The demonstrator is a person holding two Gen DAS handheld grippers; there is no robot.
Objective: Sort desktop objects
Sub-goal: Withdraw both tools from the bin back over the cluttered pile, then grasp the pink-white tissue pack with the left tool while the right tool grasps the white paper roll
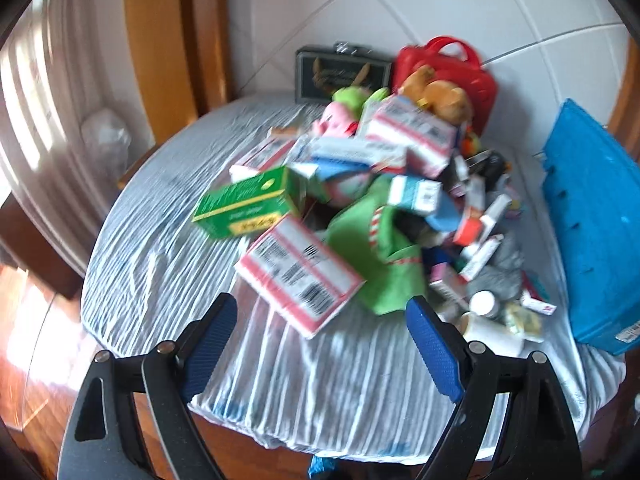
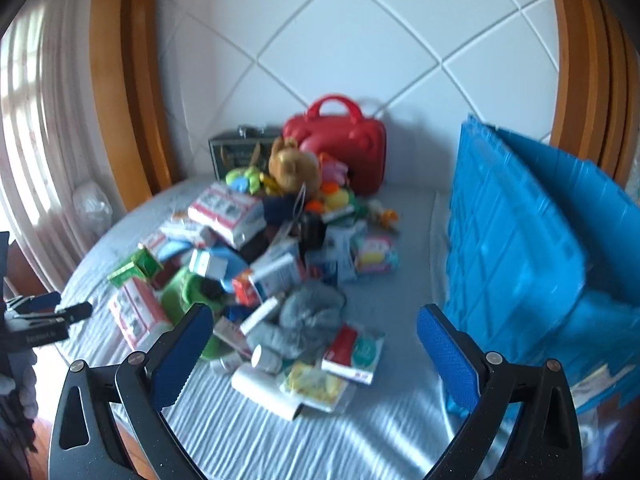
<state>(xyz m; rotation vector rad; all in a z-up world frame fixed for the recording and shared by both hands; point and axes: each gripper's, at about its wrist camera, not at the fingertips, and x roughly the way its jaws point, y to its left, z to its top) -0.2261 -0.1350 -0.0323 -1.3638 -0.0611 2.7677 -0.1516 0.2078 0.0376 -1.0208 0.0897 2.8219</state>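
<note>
We hold both tongs, left (image 1: 322, 340) and right (image 2: 314, 350), spread and empty above the surface (image 1: 160, 264); the pile (image 2: 256, 264) lies unsorted mid-cloth, the blue crate (image 2: 516, 248) just beside it, likely for sorted items.

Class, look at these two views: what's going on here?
A person holds two tongs over a cloth-covered table heaped with boxes, plush toys and small bottles. The left tongs and right tongs are both open and empty. A blue plastic crate stands to the right of the heap; sorting has not visibly begun.
</note>
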